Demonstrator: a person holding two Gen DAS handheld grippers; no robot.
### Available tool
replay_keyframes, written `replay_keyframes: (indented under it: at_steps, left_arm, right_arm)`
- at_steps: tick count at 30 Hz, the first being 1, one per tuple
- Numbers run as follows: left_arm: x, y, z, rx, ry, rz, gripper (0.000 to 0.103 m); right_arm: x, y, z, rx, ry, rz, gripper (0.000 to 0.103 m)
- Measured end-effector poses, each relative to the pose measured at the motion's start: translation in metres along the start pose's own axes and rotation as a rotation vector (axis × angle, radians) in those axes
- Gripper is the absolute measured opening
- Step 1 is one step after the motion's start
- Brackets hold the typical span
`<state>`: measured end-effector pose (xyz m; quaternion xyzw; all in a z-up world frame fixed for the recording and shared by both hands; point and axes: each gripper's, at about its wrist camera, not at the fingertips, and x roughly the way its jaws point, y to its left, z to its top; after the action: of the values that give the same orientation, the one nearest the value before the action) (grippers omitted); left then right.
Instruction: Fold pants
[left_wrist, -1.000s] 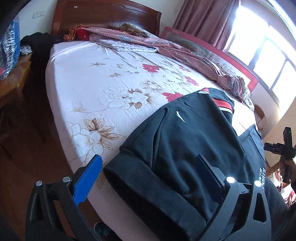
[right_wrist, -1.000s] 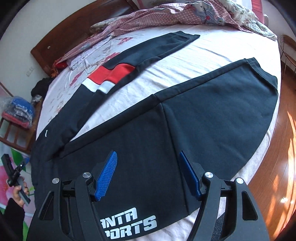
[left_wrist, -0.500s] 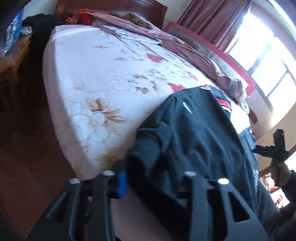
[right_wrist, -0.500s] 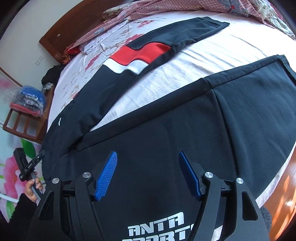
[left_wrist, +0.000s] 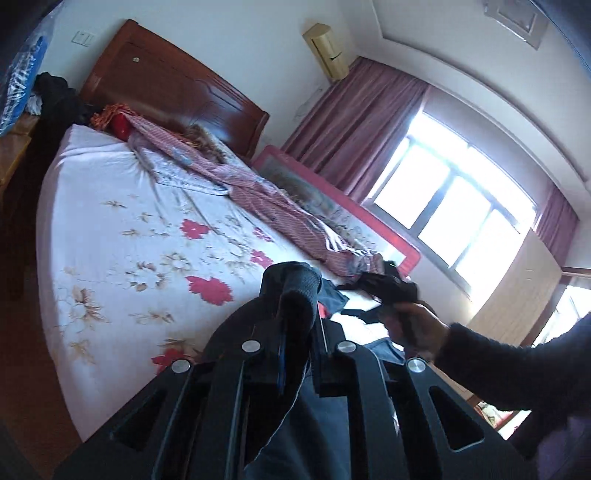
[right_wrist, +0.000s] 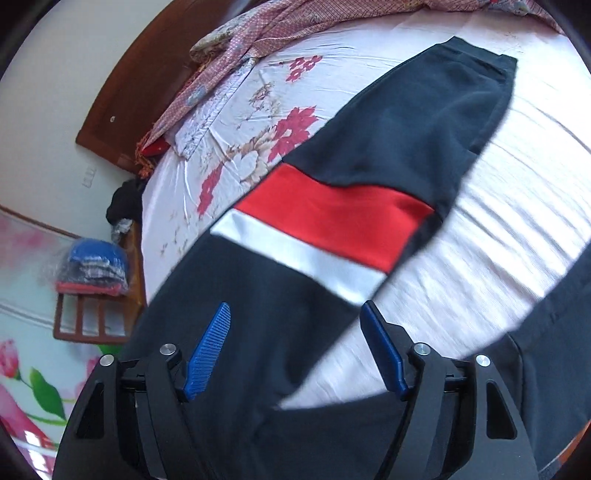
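The black pants (right_wrist: 399, 122) lie on the bed; one leg with a red and a white band (right_wrist: 332, 225) stretches away from me in the right wrist view. My left gripper (left_wrist: 297, 332) is shut on a bunched fold of the black pants (left_wrist: 295, 291) and holds it lifted above the bed. My right gripper (right_wrist: 295, 343) is open and empty, low over the upper part of the banded leg. In the left wrist view the right hand (left_wrist: 417, 325) with its gripper shows over the bed, dark and blurred.
The floral sheet (left_wrist: 129, 240) covers the bed. A pink patterned quilt (left_wrist: 258, 199) lies along the far side by the wooden headboard (left_wrist: 166, 85). A chair with bagged clothes (right_wrist: 92, 273) stands beside the bed. A window (left_wrist: 450, 195) is beyond.
My left gripper closed on the pants' edge and lifted it, tilting up toward the room. My right gripper moved from the ANTA SPORTS print across to the banded leg, staying open.
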<state>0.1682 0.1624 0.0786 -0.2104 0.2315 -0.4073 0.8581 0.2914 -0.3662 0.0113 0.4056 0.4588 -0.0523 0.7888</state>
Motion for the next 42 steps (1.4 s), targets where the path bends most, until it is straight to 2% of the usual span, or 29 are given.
replay_keyframes:
  at_steps: [4,6,8,11,13,15,17,20,22,23,24,26,28,33,36,39,42]
  left_arm:
    - [-0.001,-0.011,-0.009,0.006,0.027,-0.02,0.009]
    - [0.0,-0.01,-0.013,-0.005,0.032,-0.019,0.009]
    - [0.0,-0.01,-0.016,0.006,0.037,-0.014,0.009]
    - [0.001,-0.016,-0.019,0.031,0.062,-0.015,0.009]
    - [0.001,-0.024,-0.021,0.059,0.084,-0.019,0.009]
    - [0.001,-0.03,-0.022,0.071,0.103,-0.024,0.009]
    - [0.001,-0.036,-0.023,0.089,0.116,-0.028,0.009]
    - [0.004,-0.045,-0.029,0.111,0.147,-0.039,0.009]
    - [0.005,-0.049,-0.034,0.118,0.165,-0.037,0.009]
    - [0.004,-0.051,-0.036,0.122,0.169,-0.035,0.009]
    - [0.002,-0.052,-0.036,0.132,0.169,-0.015,0.01]
    - [-0.004,-0.049,-0.034,0.13,0.148,0.024,0.009]
    - [-0.013,-0.04,-0.03,0.121,0.11,0.082,0.01]
    - [-0.044,-0.017,-0.028,0.073,0.042,0.18,0.01]
    - [-0.061,-0.02,-0.043,0.066,0.048,0.19,0.011]
    - [-0.07,-0.029,-0.067,0.078,0.082,0.198,0.013]
    - [-0.077,-0.029,-0.102,0.06,0.154,0.237,0.016]
  right_arm:
    - [0.047,0.001,0.049,0.18,0.063,-0.014,0.078]
    - [0.074,-0.008,0.057,0.268,0.125,-0.055,0.078]
    - [0.09,-0.018,0.058,0.354,0.127,-0.036,0.078]
    - [0.101,-0.01,0.061,0.264,0.112,-0.046,0.078]
    - [0.098,-0.002,0.065,0.204,0.079,-0.036,0.065]
    - [0.095,-0.001,0.069,0.229,0.103,-0.019,0.064]
    - [0.096,0.006,0.074,0.208,0.16,-0.065,0.064]
    - [0.091,0.024,0.074,0.081,0.142,-0.135,0.064]
    - [0.094,0.03,0.071,-0.007,0.159,-0.141,0.031]
    - [0.091,0.03,0.068,-0.027,0.145,-0.132,0.01]
    - [0.083,0.028,0.066,-0.041,0.116,-0.097,0.006]
    - [0.062,0.02,0.061,-0.036,0.062,-0.036,0.005]
    - [0.031,0.009,0.055,-0.016,0.003,0.061,0.005]
    - [-0.068,-0.03,0.001,-0.049,-0.073,0.222,0.005]
    - [-0.117,-0.066,-0.053,-0.061,-0.092,0.242,0.005]
    - [-0.135,-0.11,-0.113,-0.037,-0.066,0.222,0.005]
    - [-0.123,-0.156,-0.163,0.028,-0.005,0.18,0.005]
